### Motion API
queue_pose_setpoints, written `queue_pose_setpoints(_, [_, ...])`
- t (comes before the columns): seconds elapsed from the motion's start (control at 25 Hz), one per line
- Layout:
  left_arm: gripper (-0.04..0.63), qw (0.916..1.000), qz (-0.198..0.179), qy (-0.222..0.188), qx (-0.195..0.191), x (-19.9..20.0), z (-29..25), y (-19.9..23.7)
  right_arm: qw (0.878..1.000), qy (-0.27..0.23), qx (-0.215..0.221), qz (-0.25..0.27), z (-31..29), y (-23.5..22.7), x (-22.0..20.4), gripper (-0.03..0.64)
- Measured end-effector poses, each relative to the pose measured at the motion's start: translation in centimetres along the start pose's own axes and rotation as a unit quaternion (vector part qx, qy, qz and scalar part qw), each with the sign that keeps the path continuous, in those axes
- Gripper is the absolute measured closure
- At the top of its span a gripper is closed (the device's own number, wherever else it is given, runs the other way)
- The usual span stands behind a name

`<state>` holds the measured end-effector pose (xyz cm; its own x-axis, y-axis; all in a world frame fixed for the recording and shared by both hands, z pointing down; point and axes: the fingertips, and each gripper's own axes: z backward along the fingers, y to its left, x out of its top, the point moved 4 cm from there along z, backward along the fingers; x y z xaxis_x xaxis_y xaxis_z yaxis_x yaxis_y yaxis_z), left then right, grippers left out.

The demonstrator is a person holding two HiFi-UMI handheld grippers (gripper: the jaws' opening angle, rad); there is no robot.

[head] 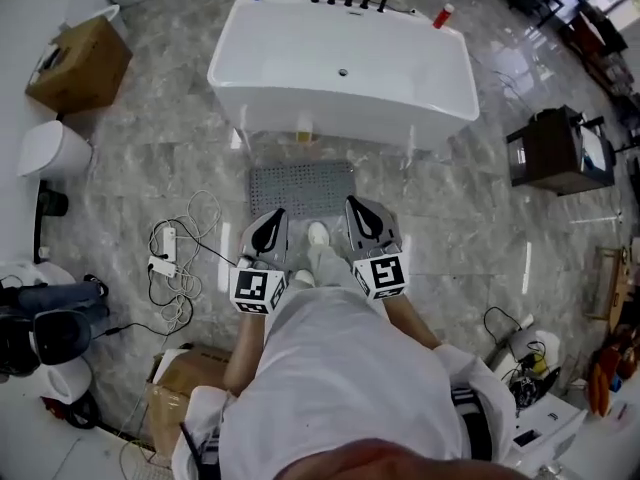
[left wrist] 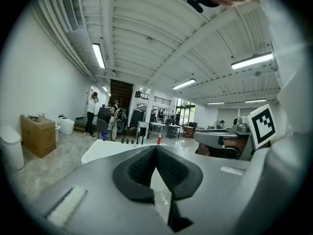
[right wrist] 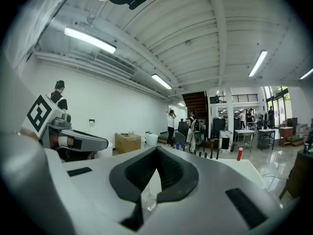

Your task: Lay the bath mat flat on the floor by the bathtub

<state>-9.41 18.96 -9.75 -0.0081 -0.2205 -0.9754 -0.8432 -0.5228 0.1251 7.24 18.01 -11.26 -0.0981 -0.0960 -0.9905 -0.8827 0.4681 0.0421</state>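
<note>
Head view is showing the white bathtub (head: 340, 78) standing well beyond the fingers (left wrist: 134, 173), and the grey bath mat (head: 302, 190) lying flat on the floor below and just ahead of them, beside the tub. The left gripper (head: 272, 218) and right gripper (head: 360, 208) are hovering side by side, fingers pressed together on nothing

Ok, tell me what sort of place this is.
Likely a mock bathroom set up inside an open workshop or lab hall: a freestanding tub with a mat before it on the tiled floor, but also a cardboard box, loose cables and, beyond, desks with people.
</note>
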Motion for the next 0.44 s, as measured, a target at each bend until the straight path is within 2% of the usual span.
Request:
queue_pose_setpoints(0.16, [0.598, 0.9999, -0.010, -0.008, 0.000, 0.6, 1.6, 0.0, 1.000, -0.015, 0.015, 0.019, 0.7, 1.6, 1.8, 0.617])
queue_pose_setpoints(0.44, [0.598, 1.0000, -0.002, -0.001, 0.004, 0.0, 3.0, 1.0, 0.998, -0.038, 0.025, 0.038, 1.0, 2.9, 4.0, 0.617])
